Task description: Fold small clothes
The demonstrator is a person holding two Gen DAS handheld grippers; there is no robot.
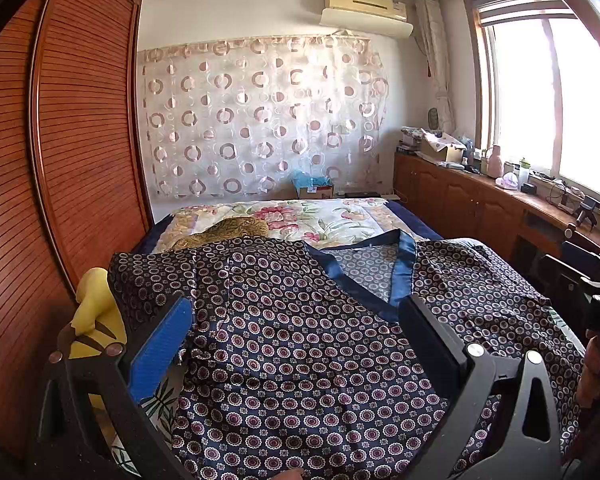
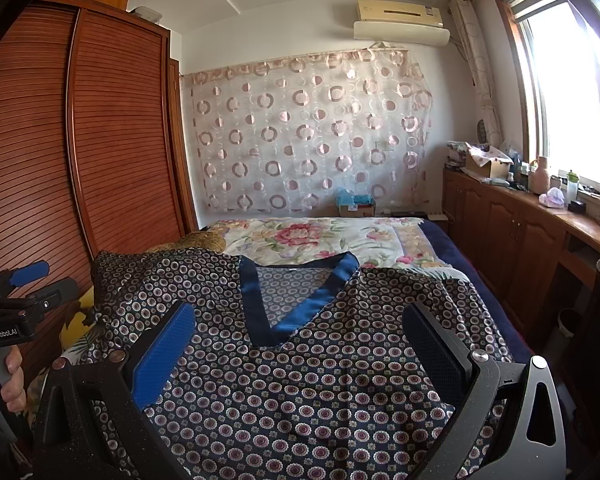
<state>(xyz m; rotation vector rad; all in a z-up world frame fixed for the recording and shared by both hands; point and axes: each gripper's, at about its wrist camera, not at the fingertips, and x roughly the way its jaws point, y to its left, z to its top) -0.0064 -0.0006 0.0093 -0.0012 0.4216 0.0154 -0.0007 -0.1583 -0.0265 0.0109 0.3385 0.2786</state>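
Jaws on both grippers stood wide apart, nothing between them but air over cloth. Left gripper [image 1: 296, 316] hovered above the patterned shirt [image 1: 300, 340], blue pad on its left finger [image 1: 160, 344], dark right finger [image 1: 432, 340] near the collar. Right gripper [image 2: 300, 324] hung over the same shirt [image 2: 300, 380], its fingers framing the V-neck.

Scanning from the left: slatted wooden wardrobe [image 1: 84, 120] ran along the left wall. Beside the bed's left edge sat something yellow [image 1: 96, 292] (plush or cushion, couldn't tell). The shirt lay spread front-up on the bed [image 2: 320, 240], navy with small ringed medallions, blue satin collar [image 2: 296, 296] pointing toward the camera, left sleeve [image 2: 140, 276] bunched near the wardrobe side. A brown-gold item [image 1: 228, 232] poked out behind the shirt on the floral bedspread [image 1: 320, 216].

Behind the bed hung a sheer curtain with circles [image 2: 308, 128], air conditioner [image 2: 400, 16] above it. Right of that: a wooden cabinet counter [image 2: 520, 216] with clutter, under a bright window [image 2: 572, 92].

In the right wrist view, the person's hand [image 2: 8, 376] gripped the left gripper's handle at far left. In the left wrist view, the other hand [image 1: 596, 372] showed at far right edge.
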